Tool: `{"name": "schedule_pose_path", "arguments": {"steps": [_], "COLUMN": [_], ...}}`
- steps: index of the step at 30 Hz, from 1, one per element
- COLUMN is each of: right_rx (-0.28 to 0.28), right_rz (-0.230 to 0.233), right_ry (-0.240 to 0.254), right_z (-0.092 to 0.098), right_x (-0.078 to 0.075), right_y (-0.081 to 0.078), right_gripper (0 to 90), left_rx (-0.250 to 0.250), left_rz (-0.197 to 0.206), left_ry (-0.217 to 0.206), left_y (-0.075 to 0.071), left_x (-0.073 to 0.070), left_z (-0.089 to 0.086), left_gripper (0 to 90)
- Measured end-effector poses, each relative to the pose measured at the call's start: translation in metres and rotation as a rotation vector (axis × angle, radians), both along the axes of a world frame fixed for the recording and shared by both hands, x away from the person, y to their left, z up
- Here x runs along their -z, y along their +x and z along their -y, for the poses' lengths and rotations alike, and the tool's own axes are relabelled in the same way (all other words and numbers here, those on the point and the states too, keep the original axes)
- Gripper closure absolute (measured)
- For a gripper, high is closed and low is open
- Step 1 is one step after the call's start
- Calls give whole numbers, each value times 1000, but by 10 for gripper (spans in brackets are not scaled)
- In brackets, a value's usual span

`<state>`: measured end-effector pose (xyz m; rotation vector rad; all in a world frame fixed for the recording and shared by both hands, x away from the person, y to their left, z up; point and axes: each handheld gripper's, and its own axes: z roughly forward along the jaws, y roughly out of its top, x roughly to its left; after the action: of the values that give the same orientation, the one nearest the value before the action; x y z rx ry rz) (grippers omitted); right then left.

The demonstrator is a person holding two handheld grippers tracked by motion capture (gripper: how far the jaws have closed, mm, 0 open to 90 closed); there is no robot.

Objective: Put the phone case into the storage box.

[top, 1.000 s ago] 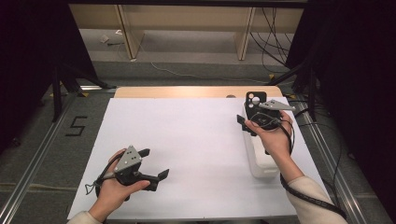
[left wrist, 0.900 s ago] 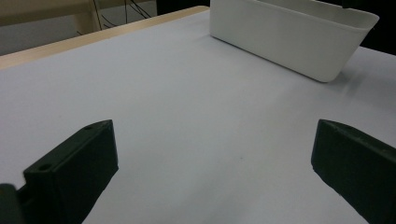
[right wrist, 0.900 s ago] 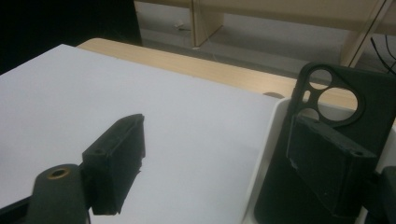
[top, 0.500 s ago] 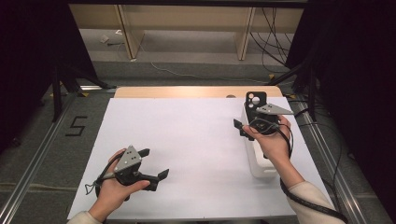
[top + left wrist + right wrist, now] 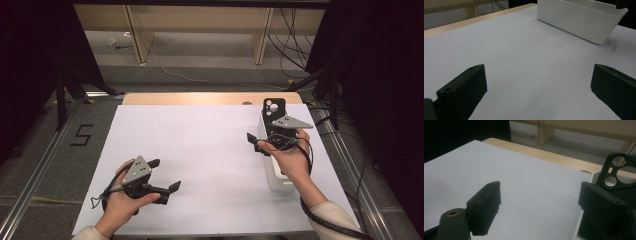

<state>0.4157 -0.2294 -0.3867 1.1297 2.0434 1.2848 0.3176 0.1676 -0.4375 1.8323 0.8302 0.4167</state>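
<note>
My right gripper (image 5: 260, 141), fingers apart and just opening on nothing, hangs at the white bin's (image 5: 278, 178) rim beside the black phone case (image 5: 274, 108); my left gripper (image 5: 165, 176), fingers wide apart, has open worktop (image 5: 200, 145) ahead.

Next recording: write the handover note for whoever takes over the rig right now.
Left gripper: jaws open, nothing between them, low over the white sheet at the near left.
Right gripper: jaws have just been opening, nothing between them, beside the white bin at the sheet's right edge.
Black phone case: stands in the bin's far end, camera cut-outs up, untouched.
Done: nothing out of the bin.
Left: probably grip the case and lift it out.
</note>
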Motion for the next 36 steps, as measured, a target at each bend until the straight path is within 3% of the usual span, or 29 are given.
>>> {"name": "schedule_pose_path", "arguments": {"steps": [11, 23, 36], "right_rx": [-64, -145, -146], "right_rz": [26, 61, 85], "right_ry": [20, 51, 53], "right_z": [-2, 6, 26], "right_x": [1, 7, 15], "right_y": [-14, -40, -61], "right_gripper": [192, 189, 189], "left_rx": [-3, -12, -16], "left_rz": [2, 5, 17], "left_ry": [-1, -2, -3], "left_y": [0, 1, 1], "left_x": [0, 0, -1], "left_z": [0, -1, -2], "left_gripper": [1, 1, 1]}}
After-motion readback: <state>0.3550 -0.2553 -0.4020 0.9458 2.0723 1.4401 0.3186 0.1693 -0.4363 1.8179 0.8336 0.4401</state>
